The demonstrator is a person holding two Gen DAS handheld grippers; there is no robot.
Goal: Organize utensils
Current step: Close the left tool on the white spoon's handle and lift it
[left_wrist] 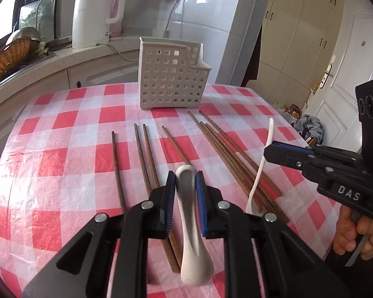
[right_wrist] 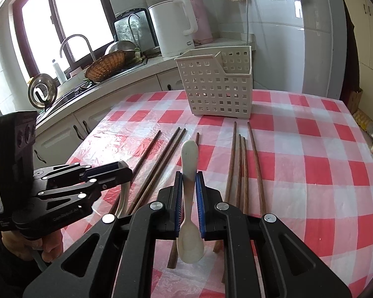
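Note:
My left gripper (left_wrist: 185,173) is shut on a white ceramic spoon (left_wrist: 190,236), held above the table with its bowl toward the camera. My right gripper (right_wrist: 189,173) is shut on a second white spoon (right_wrist: 189,159), handle pointing ahead; this spoon shows from the side in the left wrist view (left_wrist: 261,166). Several brown wooden chopsticks (left_wrist: 141,154) lie loose on the red-and-white checked tablecloth (left_wrist: 62,149), in a left group and a right group (right_wrist: 241,164). A white perforated utensil basket (left_wrist: 171,74) stands upright at the far side of the table (right_wrist: 218,84).
A kitchen counter (right_wrist: 126,74) runs behind the table, with a white kettle (left_wrist: 94,12), a wicker basket (right_wrist: 105,65), a sink and a faucet. The table's right edge drops to the floor, where clutter (left_wrist: 308,124) lies near a door.

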